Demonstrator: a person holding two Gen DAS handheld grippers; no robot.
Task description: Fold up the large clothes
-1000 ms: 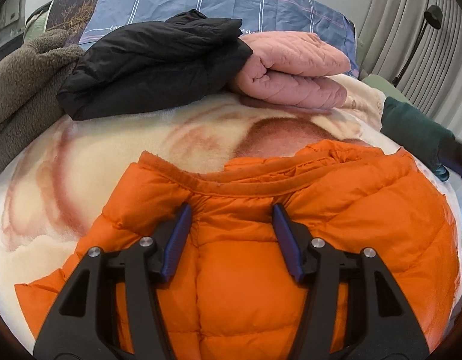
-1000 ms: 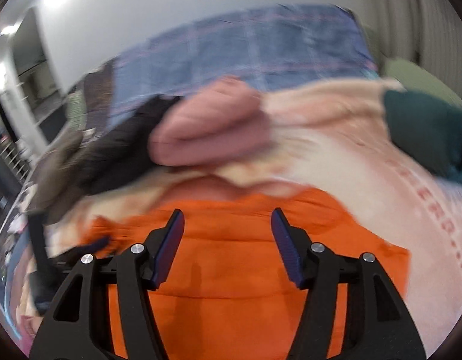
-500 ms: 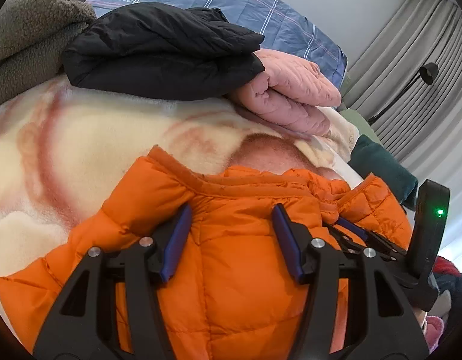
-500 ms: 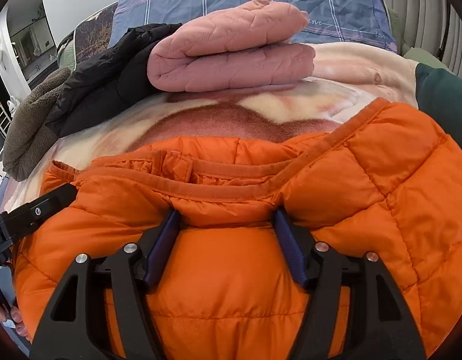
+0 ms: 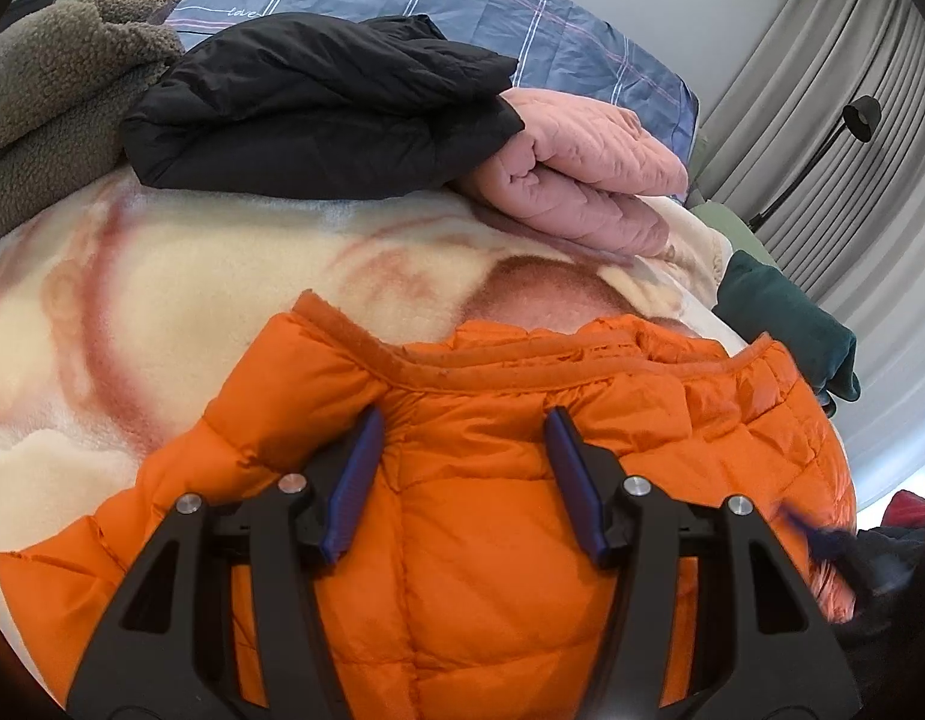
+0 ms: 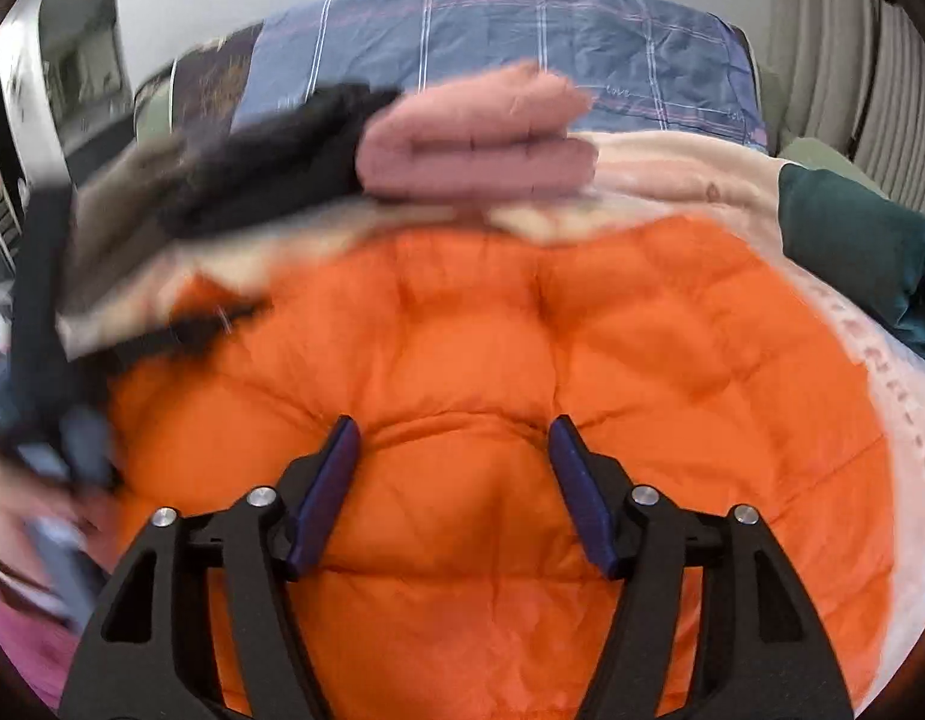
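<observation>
An orange puffer jacket lies on the cream blanket with its collar toward the far side. My left gripper sits just behind the collar, its pads pressed into a puffed fold of the jacket. In the right wrist view, which is blurred, the jacket spreads wide under my right gripper. Its jaws are opening, with a bulge of orange fabric between the blue pads but not squeezed. The right gripper shows as a dark blur at the jacket's right edge.
Folded clothes sit at the far side of the bed: a black jacket, a pink quilted one and a brown fleece. A blue plaid pillow lies behind them, a dark green garment at right. A person's hand blurs at left.
The right gripper has let go of the jacket's collar, spread its jaws and sunk over the jacket's body. The left gripper has rolled a little while keeping its hold.
</observation>
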